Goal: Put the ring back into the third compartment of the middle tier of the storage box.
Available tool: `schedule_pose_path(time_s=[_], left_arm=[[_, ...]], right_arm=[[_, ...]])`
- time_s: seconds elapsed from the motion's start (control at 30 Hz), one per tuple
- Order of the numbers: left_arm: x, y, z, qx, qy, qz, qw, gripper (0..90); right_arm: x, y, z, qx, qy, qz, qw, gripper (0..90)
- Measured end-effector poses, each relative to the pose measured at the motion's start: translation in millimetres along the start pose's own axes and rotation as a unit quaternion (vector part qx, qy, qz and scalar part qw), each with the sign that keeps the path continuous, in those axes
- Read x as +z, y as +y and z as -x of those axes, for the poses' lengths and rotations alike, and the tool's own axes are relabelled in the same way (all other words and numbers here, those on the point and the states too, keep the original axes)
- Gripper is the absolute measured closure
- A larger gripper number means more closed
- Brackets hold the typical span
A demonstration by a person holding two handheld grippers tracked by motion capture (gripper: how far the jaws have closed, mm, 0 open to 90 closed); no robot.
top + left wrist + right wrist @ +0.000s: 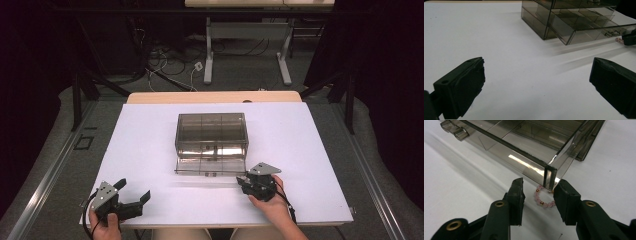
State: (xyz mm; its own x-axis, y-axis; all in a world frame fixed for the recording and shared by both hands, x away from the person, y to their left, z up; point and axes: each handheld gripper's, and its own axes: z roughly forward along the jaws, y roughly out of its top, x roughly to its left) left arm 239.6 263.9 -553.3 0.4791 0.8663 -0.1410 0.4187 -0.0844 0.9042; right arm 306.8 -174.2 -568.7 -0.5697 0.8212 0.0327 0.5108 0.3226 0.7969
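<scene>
Bracelet (543, 199) of pink beads lies on my white table (150, 150), touching the corner of the pulled-out drawer (529, 152), whose compartments I see bare. Right gripper (538, 192) straddles it, jaws narrowly apart; left gripper (134, 192) gapes wide.
</scene>
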Motion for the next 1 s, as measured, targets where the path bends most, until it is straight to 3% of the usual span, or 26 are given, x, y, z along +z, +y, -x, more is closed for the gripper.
schedule_pose_path(time_s=[0.2, 0.3, 0.33, 0.67, 0.77, 1.0], left_arm=[[-0.1, 0.1, 0.1, 0.0, 0.0, 0.0, 1.0, 0.4], [-0.2, 0.2, 0.2, 0.0, 0.0, 0.001, 1.0, 0.4], [-0.3, 0.1, 0.1, 0.0, 0.0, 0.001, 1.0, 0.4], [-0.6, 0.0, -0.2, 0.0, 0.001, 0.003, 1.0, 0.4], [-0.6, -0.1, -0.2, 0.0, 0.001, 0.002, 1.0, 0.4], [-0.5, 0.0, 0.0, 0.0, 0.001, 0.002, 1.0, 0.4]], right_arm=[[2.9, 0.7, -0.4, -0.006, -0.005, -0.003, 1.0, 65.2], [2.9, 1.6, -1.4, -0.012, -0.011, -0.019, 0.9997, 67.8], [4.0, 1.1, -1.0, -0.007, -0.012, -0.011, 0.9998, 69.8], [2.1, 1.4, 5.9, 0.006, -0.011, -0.016, 0.9998, 86.4], [1.2, 0.7, 7.9, 0.022, -0.004, -0.017, 0.9996, 87.3], [-0.9, -0.4, 10.0, 0.023, -0.006, -0.016, 0.9996, 87.7]])
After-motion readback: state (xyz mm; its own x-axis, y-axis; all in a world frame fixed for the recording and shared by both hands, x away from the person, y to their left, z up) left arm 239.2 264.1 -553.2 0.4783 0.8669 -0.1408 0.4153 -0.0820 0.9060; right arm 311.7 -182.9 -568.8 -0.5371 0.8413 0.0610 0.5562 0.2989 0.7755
